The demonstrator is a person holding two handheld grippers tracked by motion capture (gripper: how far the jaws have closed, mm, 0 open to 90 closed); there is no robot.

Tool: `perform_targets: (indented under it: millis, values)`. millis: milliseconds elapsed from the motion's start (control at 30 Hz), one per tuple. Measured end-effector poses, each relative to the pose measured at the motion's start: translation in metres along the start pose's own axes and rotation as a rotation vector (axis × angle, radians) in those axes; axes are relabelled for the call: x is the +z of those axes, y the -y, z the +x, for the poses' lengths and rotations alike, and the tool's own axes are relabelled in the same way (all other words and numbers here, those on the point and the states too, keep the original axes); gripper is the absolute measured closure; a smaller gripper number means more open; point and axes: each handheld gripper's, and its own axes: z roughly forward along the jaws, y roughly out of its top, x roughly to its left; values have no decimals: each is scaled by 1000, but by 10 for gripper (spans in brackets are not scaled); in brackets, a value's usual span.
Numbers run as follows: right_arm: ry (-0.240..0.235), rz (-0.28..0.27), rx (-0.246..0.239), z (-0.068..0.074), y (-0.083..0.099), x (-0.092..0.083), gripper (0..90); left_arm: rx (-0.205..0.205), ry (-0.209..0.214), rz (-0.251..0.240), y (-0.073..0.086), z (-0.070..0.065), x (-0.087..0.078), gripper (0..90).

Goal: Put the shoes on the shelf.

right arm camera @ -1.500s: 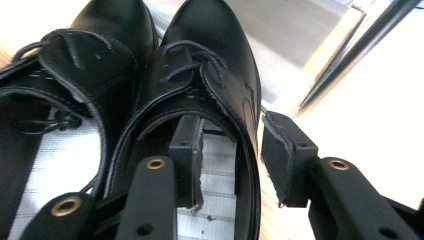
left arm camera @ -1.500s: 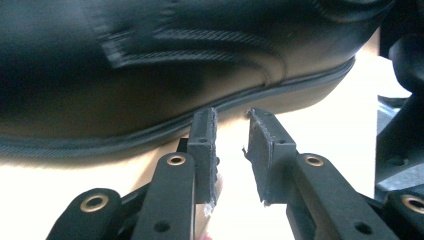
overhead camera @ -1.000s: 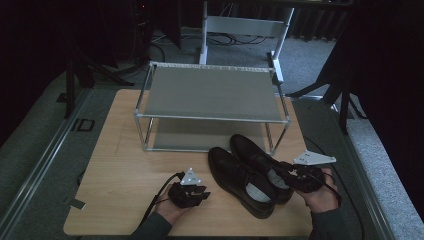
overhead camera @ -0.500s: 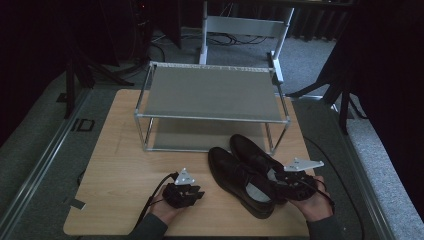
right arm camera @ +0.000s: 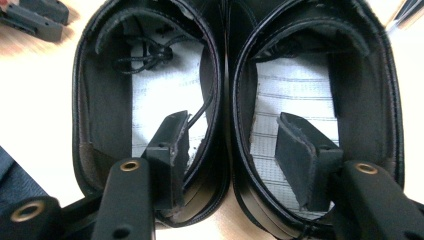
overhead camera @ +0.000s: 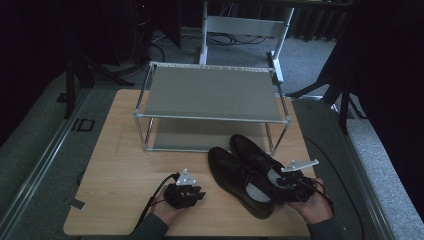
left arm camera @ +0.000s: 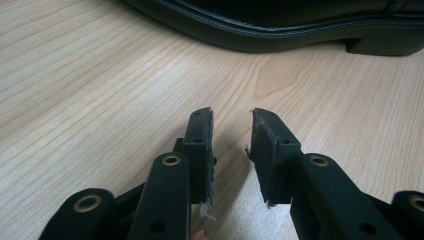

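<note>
1. Since a moment ago, the right tool has slid nearer and its jaws have just been opening; they straddle the touching inner walls of both black shoes, not pressing.
2. Shoes sit on the wooden desk before the metal shoe rack. They look stiff, smooth, fairly light; pinch those heel walls.
3. Left tool rests beside them, released.

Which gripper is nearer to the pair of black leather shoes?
Right. The right gripper has one jaw inside each of the black leather shoes, astride their touching inner walls. The left gripper rests apart, beside them.
</note>
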Motion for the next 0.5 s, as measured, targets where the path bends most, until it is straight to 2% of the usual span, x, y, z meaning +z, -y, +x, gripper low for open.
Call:
perform_targets:
  millis: [167, 333, 400, 500]
  values:
    - [0, 28, -4, 0, -2, 5, 446, 32, 35, 5, -13, -10, 13, 705]
    - [7, 63, -14, 1, -4, 6, 447, 95, 84, 16, -29, -29, 29, 706]
    - [13, 86, -29, 2, -4, 5, 458, 102, 103, 14, -33, -35, 34, 706]
    - [-3, 95, -21, 0, -3, 3, 458, 113, 125, 20, -36, -41, 40, 708]
